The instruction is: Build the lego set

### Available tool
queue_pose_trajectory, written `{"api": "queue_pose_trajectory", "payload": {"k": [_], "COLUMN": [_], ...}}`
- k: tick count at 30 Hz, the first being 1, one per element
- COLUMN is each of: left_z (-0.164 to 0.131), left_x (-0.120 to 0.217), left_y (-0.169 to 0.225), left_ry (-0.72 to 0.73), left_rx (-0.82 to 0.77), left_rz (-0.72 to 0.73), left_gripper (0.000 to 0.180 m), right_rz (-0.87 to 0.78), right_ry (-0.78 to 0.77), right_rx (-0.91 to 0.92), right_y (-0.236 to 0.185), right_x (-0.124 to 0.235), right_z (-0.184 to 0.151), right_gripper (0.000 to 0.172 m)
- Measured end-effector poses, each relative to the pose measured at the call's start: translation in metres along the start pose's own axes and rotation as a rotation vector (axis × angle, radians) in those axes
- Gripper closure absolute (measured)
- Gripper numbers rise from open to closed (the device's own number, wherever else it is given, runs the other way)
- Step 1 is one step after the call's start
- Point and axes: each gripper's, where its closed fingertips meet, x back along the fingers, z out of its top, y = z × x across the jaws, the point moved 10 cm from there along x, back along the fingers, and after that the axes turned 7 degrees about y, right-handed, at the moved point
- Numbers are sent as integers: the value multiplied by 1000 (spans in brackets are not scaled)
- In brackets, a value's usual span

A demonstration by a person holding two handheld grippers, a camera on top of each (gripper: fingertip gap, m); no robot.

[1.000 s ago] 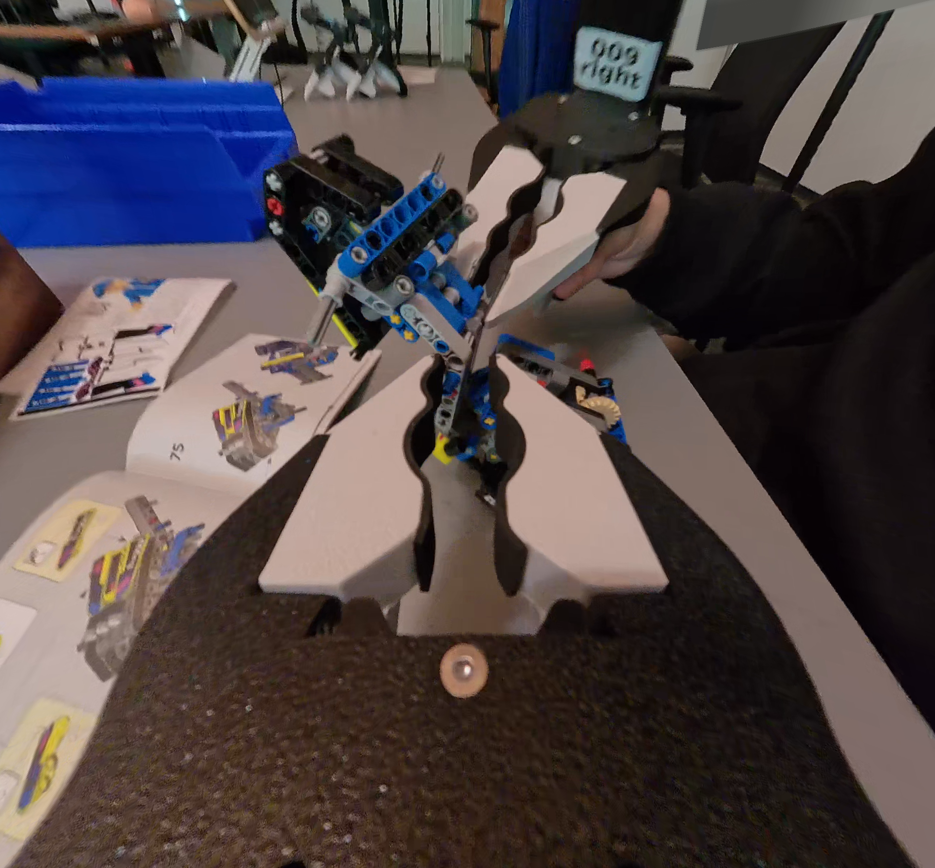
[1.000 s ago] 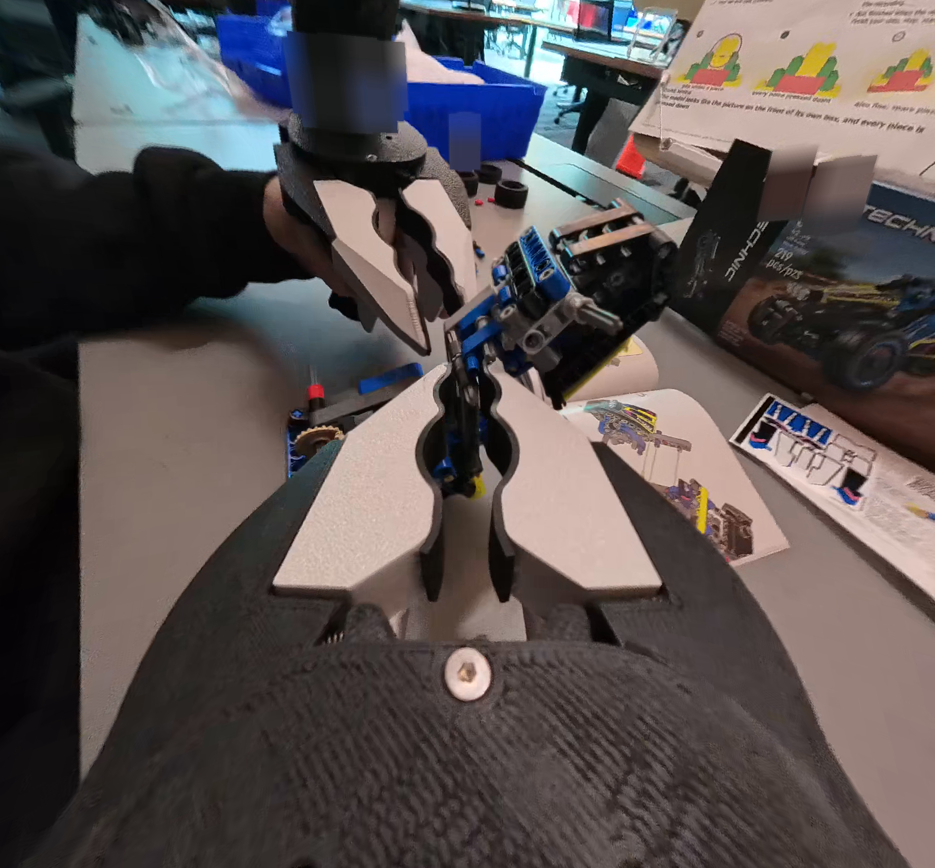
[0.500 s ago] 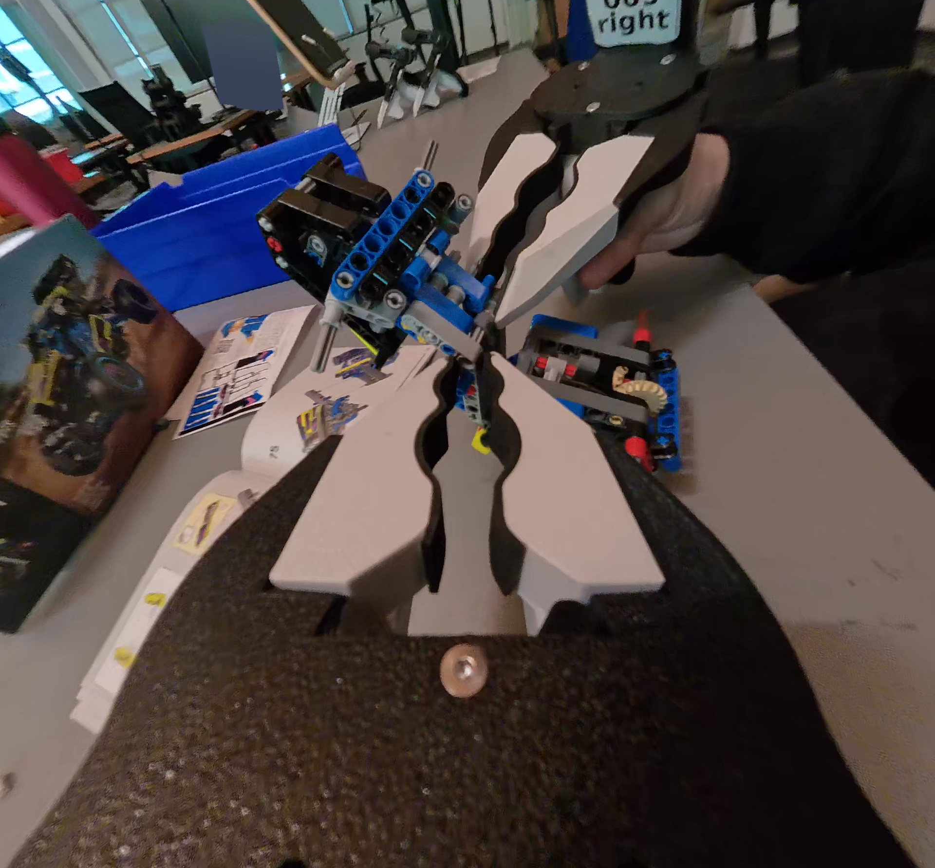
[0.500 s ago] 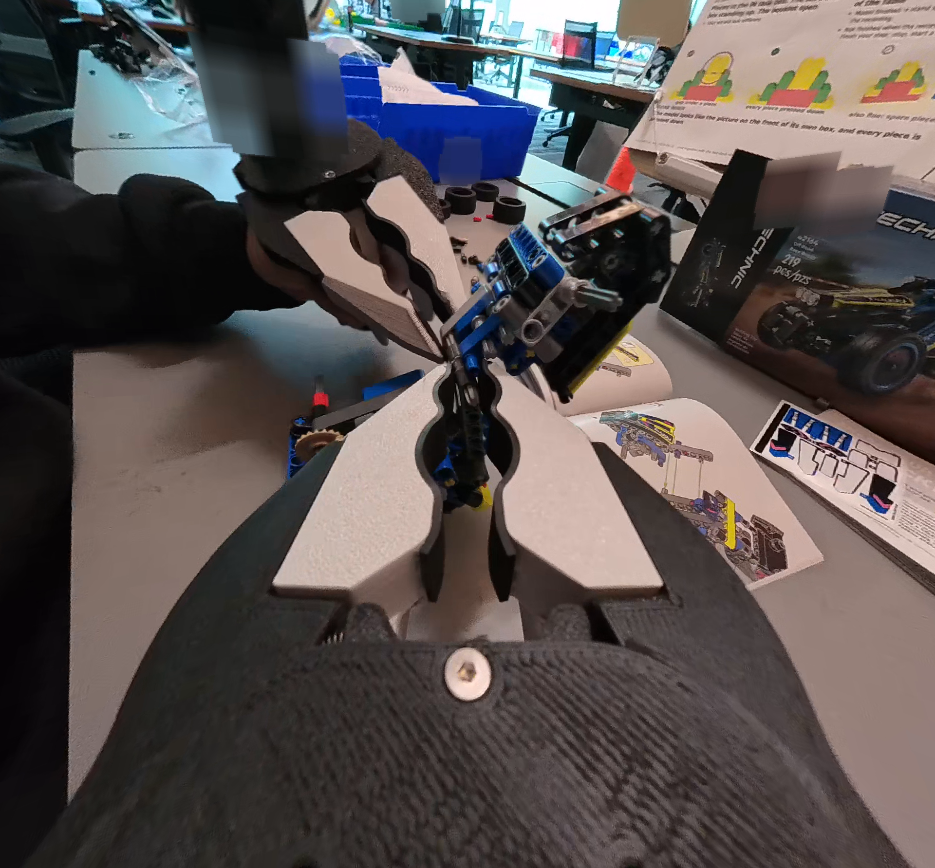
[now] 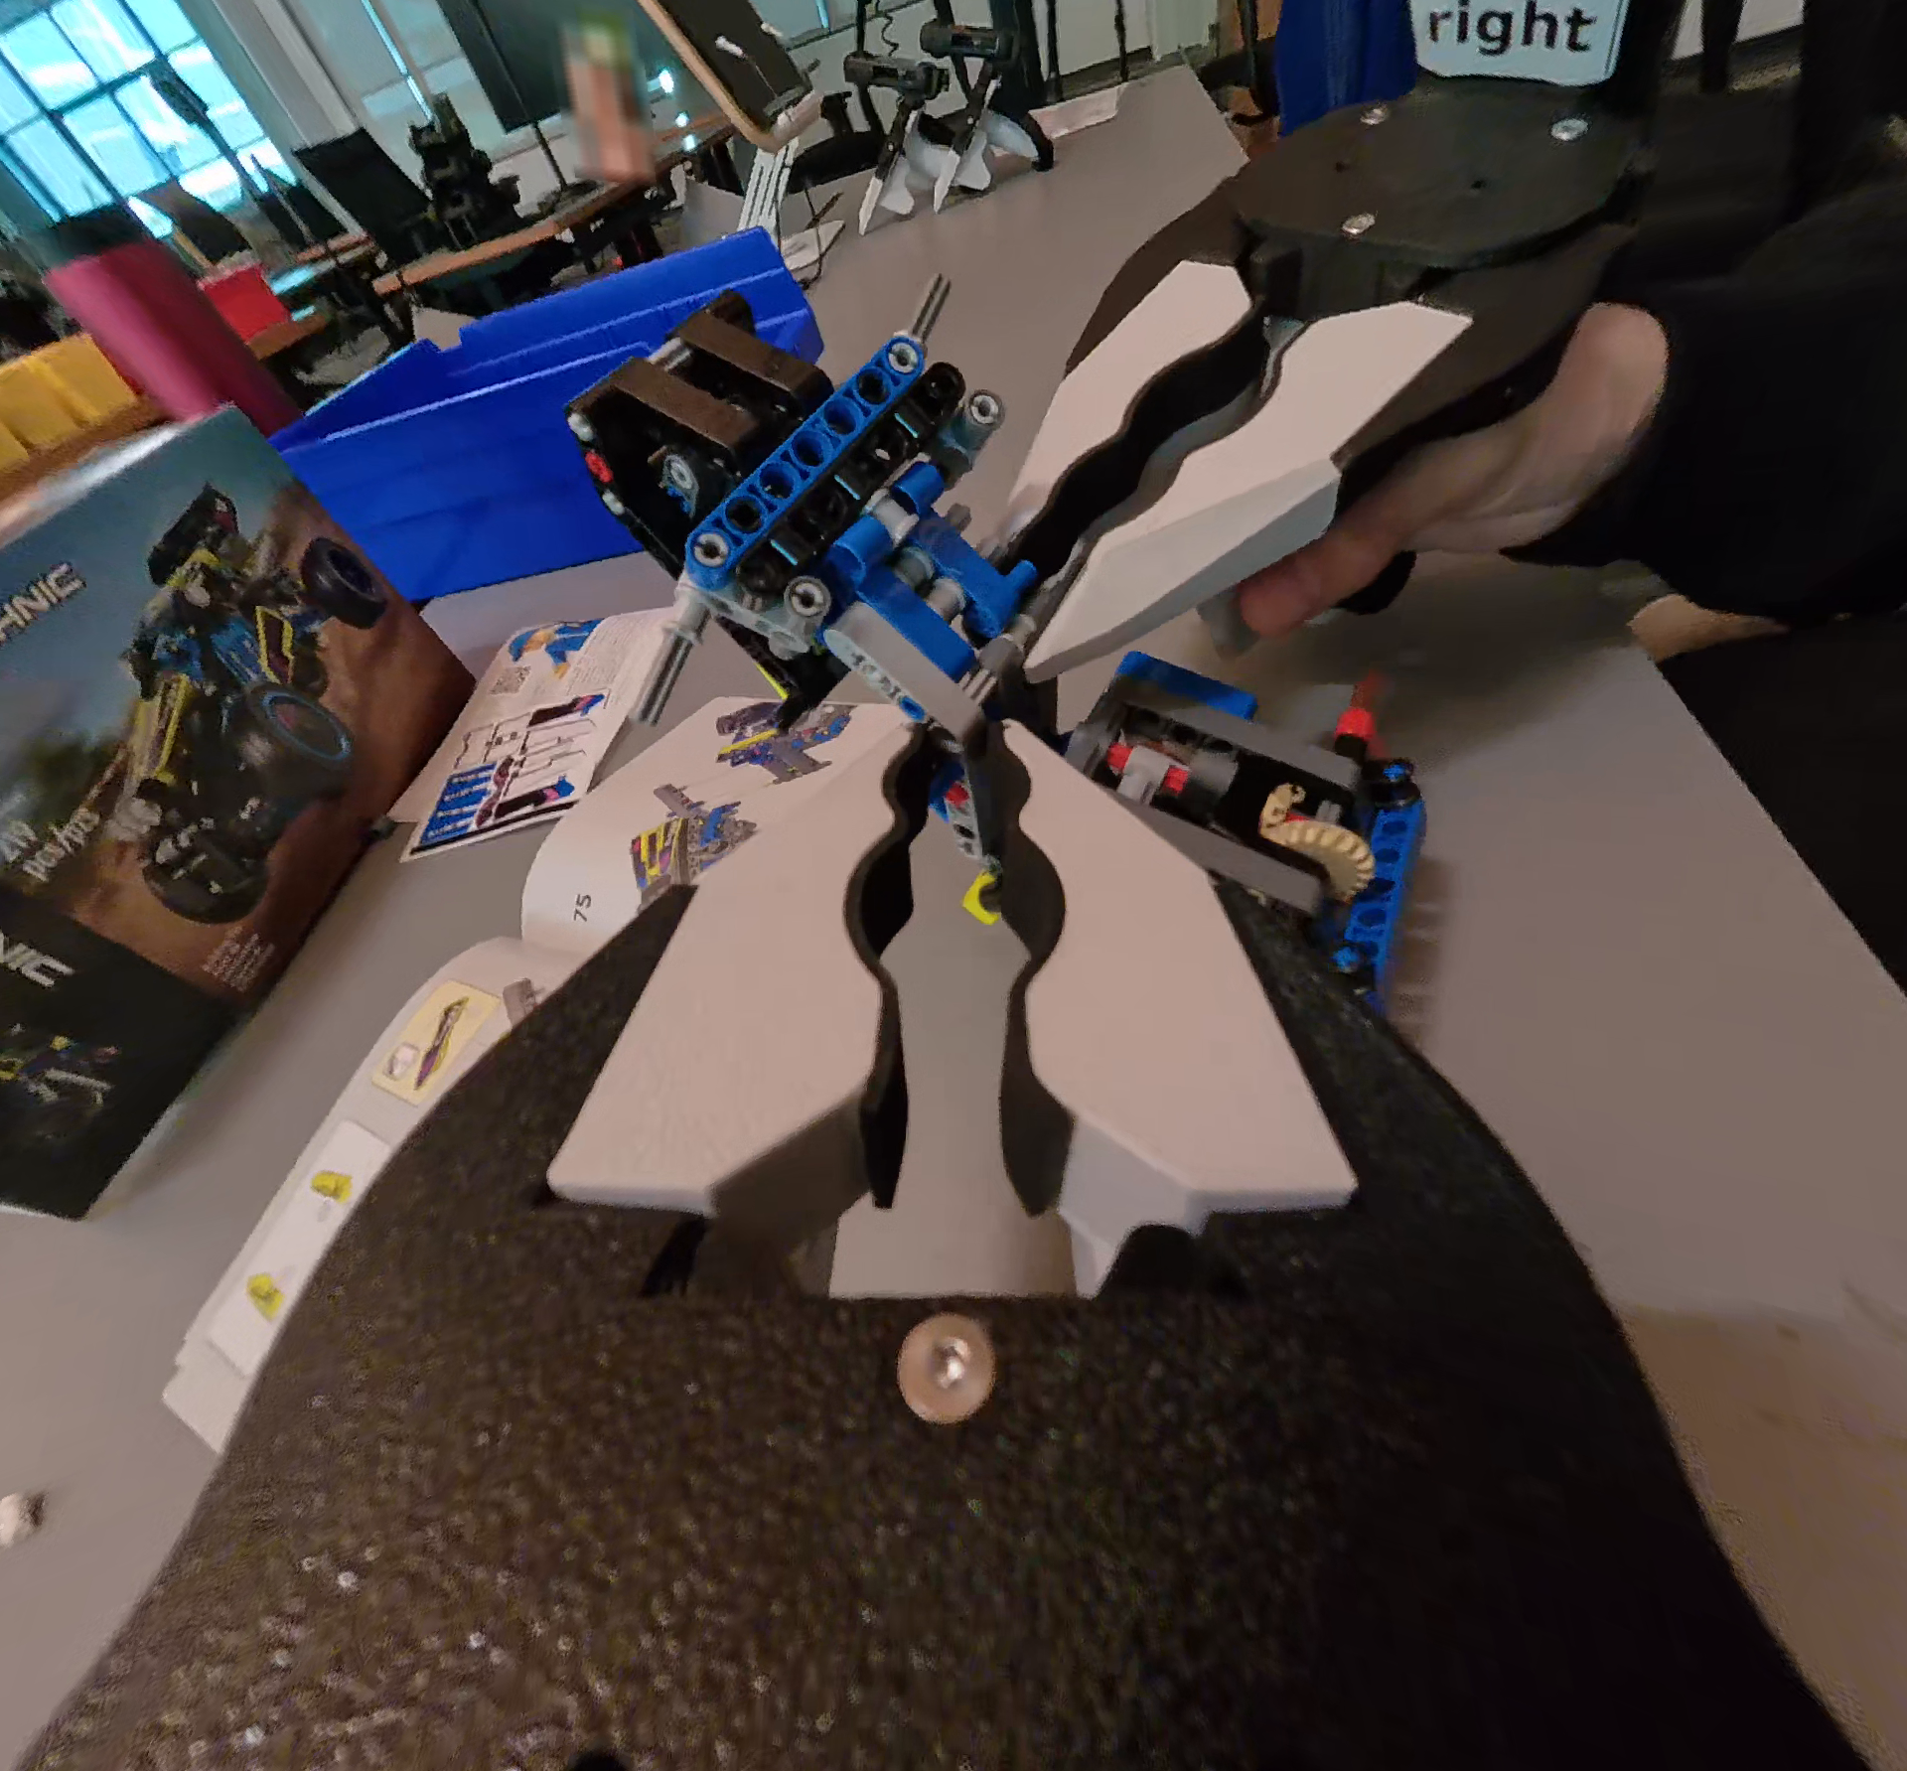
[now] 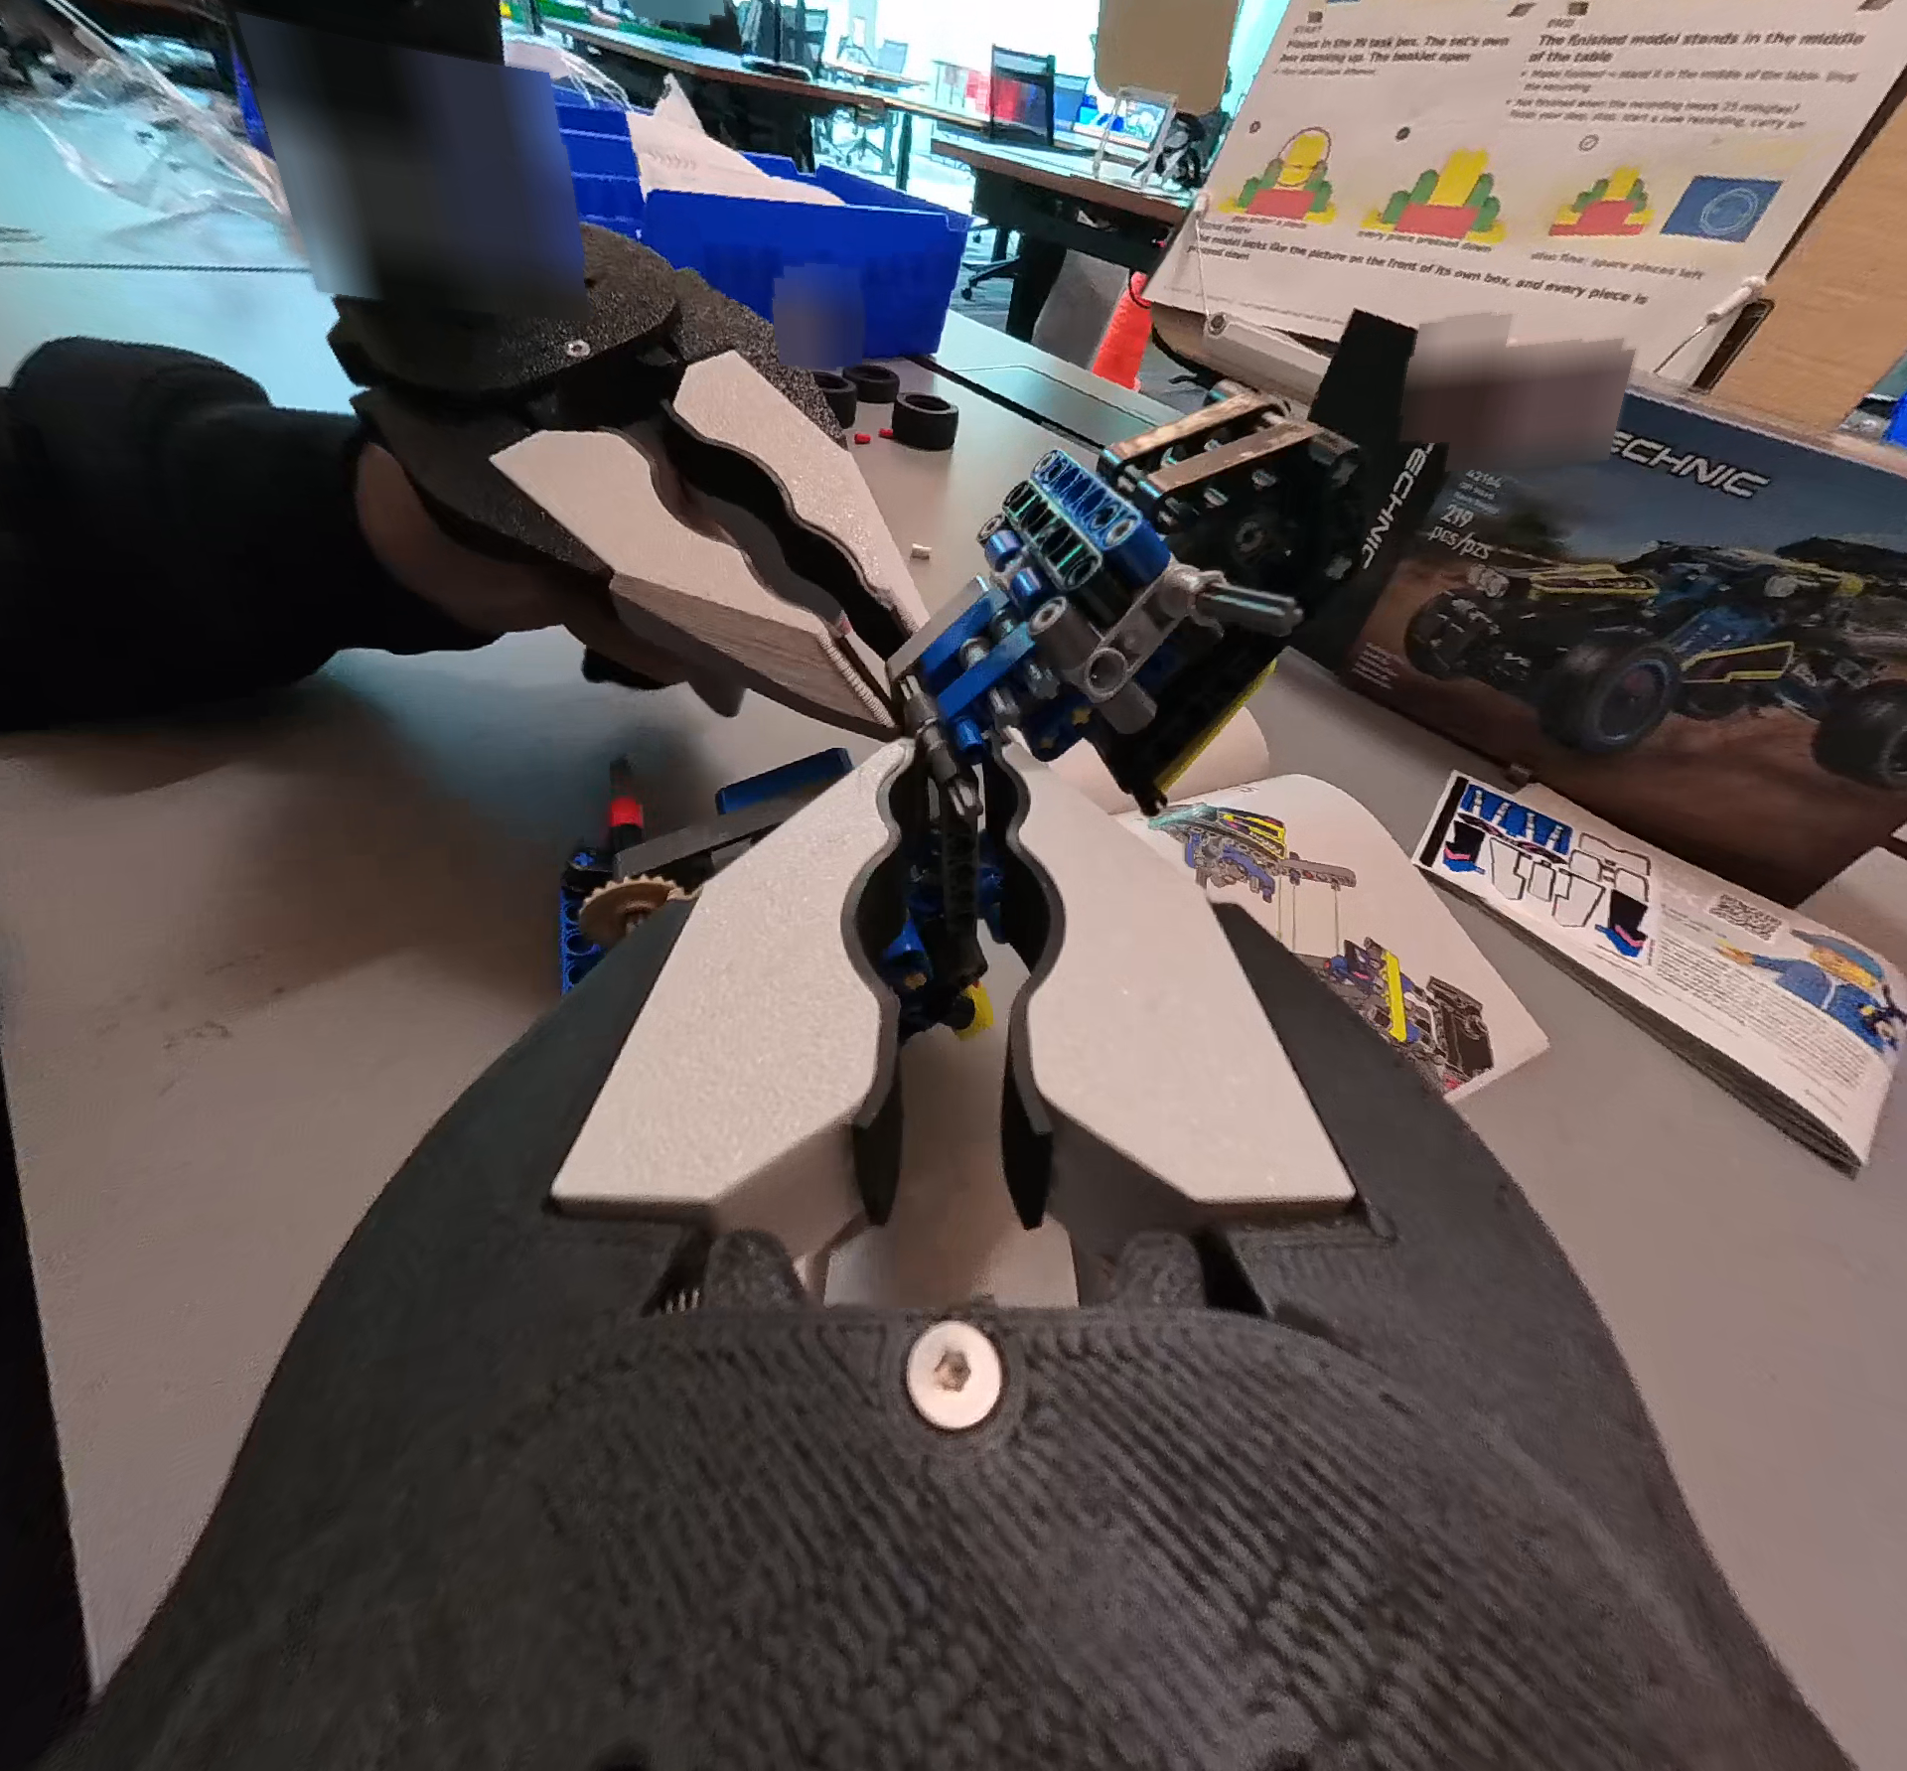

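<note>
Left hand-held gripper (image 5: 955, 762) and right hand-held gripper (image 6: 949, 772) both pinch our blue-and-black brick model (image 5: 826, 524) mid-frame; uneven pulling could snap it apart.

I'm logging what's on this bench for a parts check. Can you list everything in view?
Brick assembly: one, blue, black and grey, held off the table between both tongs.
Second brick assembly: one, blue and grey with a tan gear, on the grey table.
Instruction booklet: one, open, under the held assembly.
Sticker sheet: one, beside the booklet.
Product box: one, standing.
Blue bin: one, far side.
Black tyres: three, far side.
Poster board: one, propped upright.
Left tongs: closed on the assembly's thin grey beam.
Right tongs: closed on its thin black beam.
</note>
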Motion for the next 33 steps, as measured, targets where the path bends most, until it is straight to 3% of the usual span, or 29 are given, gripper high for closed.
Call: {"api": "queue_pose_trajectory", "payload": {"k": [4,6,10,19,26,30,33], "left_z": [-2,-2,-2,0,3,5,5], "left_x": [-1,-1,-2,-6,-4,-3,-6], "left_y": [-1,-1,-1,-2,2,2,5], "left_ry": [14,21,49,-12,-29,-27,-21], "left_rx": [-26,-32,-70,-55,-191,-94,29], "left_rz": [3,2,-5,73,105,95,56], "left_gripper": [174,173,174,173,173,169,145], "right_rz": [8,28,21,-60,-102,-149,-195], "right_ry": [-59,-37,9,-6,-22,12,9], "right_rx": [13,-9,-33,98,182,233,264], "right_y": [3,2,5,1,-5,-11,-14], "right_x": [6,7,3,-2,-6,-7,-9], "right_z": [-4,-5,-8,-8,-4,-6,-7], "right_gripper": [163,158,164,166,166,166,166]}}
